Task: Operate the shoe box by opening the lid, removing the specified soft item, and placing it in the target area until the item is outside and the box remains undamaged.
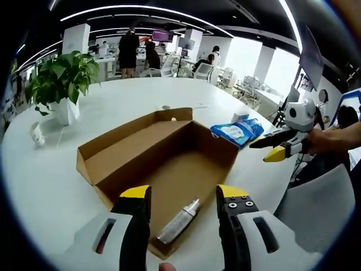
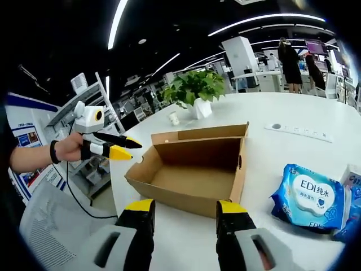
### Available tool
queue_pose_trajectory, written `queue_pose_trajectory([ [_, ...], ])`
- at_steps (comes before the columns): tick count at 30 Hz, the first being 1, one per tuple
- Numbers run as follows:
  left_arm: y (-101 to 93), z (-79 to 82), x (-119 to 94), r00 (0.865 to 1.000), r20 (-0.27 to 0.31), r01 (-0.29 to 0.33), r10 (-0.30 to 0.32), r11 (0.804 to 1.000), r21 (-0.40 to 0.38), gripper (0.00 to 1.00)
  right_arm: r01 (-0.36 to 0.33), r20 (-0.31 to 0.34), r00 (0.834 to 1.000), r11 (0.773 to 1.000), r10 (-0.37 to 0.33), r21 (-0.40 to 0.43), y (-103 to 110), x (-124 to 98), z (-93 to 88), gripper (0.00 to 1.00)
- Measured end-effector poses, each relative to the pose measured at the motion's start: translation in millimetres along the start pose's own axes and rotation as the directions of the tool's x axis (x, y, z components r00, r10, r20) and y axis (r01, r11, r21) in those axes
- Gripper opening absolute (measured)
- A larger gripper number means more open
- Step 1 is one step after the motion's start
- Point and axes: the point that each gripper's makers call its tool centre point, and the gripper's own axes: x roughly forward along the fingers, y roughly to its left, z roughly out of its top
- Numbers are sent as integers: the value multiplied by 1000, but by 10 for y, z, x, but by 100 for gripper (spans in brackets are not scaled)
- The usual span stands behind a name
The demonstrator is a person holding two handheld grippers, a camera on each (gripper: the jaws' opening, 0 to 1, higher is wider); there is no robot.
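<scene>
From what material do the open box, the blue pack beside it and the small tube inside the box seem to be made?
The box looks like plain brown corrugated cardboard, matt, with raw cut edges and folded flaps. The blue pack seems to be soft plastic film: glossy, printed, slightly puffy. The tube looks silvery and shiny, perhaps metal or foil-coated plastic; the view leaves that open.

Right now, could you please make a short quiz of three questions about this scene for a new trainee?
1. True or false: the cardboard box on the white table is open.
2. What lies inside the box near the left gripper? A) a silver tube B) a shoe C) a cup
3. Fill in: the blue soft pack lies ____ the box, in front of the right gripper.

Key: 1 true; 2 A; 3 outside.
</scene>
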Motion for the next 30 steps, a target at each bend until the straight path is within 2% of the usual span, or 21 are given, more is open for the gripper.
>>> queue_pose_trajectory([
  [10,157,-88,69,998,-62,-11,13,1000,24,46,6,1,1000,1000,-6,3,-60,-31,-22,41],
  [21,337,-95,204,991,-135,-10,21,996,86,46,18,16,1000,1000,-18,16,-94,-66,-7,41],
  [25,378,-147,258,985,-172,-1,21,993,118,46,21,19,1000,999,-22,26,-105,-77,-26,41],
  [28,418,-221,319,975,-222,20,19,985,173,46,23,18,1000,999,-24,33,-115,-84,-50,41],
  [30,377,-231,360,973,-232,39,2,984,171,44,23,17,1000,999,-24,36,-114,-87,-61,41],
])
